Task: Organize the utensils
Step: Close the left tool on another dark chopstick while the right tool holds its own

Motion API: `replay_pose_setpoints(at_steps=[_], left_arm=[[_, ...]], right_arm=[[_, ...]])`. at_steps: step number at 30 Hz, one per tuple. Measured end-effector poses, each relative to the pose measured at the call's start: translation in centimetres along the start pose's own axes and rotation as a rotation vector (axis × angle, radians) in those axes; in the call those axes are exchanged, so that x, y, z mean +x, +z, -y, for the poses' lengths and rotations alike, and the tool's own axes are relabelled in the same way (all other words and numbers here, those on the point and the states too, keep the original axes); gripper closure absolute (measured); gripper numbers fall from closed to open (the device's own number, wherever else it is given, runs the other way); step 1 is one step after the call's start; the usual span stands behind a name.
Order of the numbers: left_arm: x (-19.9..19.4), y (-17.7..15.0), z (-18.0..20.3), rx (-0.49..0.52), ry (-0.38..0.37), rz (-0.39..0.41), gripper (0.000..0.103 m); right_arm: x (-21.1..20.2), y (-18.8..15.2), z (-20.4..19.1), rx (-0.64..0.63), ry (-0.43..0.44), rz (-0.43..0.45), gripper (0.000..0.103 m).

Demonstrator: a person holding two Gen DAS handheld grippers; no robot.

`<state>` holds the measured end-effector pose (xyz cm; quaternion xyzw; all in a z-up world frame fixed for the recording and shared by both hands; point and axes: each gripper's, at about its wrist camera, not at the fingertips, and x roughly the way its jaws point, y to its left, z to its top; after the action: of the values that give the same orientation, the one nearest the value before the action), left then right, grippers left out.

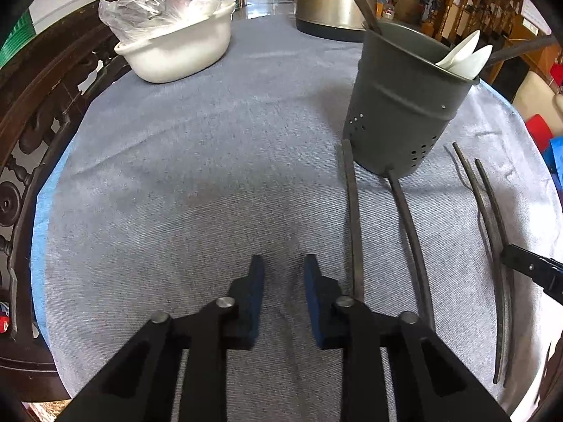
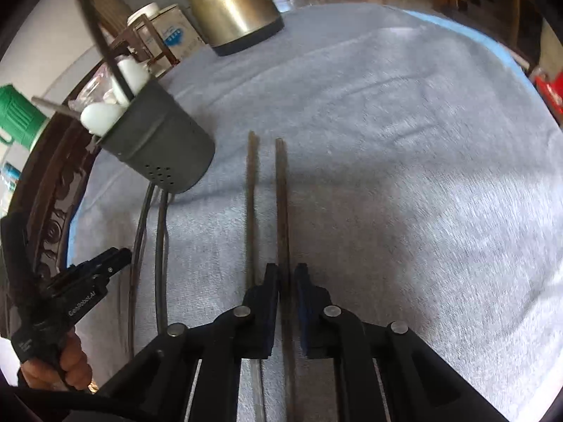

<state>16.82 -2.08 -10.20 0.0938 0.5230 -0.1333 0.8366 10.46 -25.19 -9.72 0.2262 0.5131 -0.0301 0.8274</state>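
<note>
A dark grey perforated utensil holder (image 1: 404,105) (image 2: 158,147) stands on the blue-grey cloth, with white spoons (image 1: 464,56) (image 2: 102,116) and a dark chopstick in it. Several dark chopsticks lie on the cloth: two (image 1: 355,225) just right of my left gripper, two (image 1: 492,232) further right. My left gripper (image 1: 284,270) is open and empty, low over the cloth. My right gripper (image 2: 286,277) is nearly closed around the right chopstick (image 2: 283,211) of the far pair; the other chopstick (image 2: 251,211) lies just outside its left finger. Whether it is lifted cannot be told.
A white basin (image 1: 176,52) covered in clear plastic sits at the back left. A metal kettle (image 1: 330,0) (image 2: 235,10) stands behind the holder. Dark carved wooden furniture (image 1: 31,133) borders the table's left edge. My left gripper also shows in the right wrist view (image 2: 105,263).
</note>
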Motion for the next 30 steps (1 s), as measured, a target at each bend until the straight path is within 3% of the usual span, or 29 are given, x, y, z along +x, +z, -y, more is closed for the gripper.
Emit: replay_pose_setpoints(at_steps=[6,9,13,20,30], left_arm=[[0.1,-0.8,-1.1,-0.016,-0.005,-0.005,0.091],[-0.1,-0.9,-1.7,-0.072,-0.081,-0.034,0.091],[-1.3,-1.1,-1.5,-0.072,-0.113,-0.007,0.089],[0.7,0.9,-0.1,-0.040,-0.119,-0.063,0.088],[2.6,3.2,1.1,-0.019,-0.120,-0.063,0.088]], right_arm=[[-0.6,-0.7,0.0,-0.001,-0.012,-0.017,0.093],[-0.6,-0.5,-0.3,0.005,-0.020,-0.021,0.093],[-0.3,-0.1,-0.5,0.011,-0.016,-0.031,0.090],[0.7,2.2,-1.0,-0.014,-0.054,-0.051,0.090],[2.7,5.0,-2.2,-0.067,-0.081,-0.056,0.092]])
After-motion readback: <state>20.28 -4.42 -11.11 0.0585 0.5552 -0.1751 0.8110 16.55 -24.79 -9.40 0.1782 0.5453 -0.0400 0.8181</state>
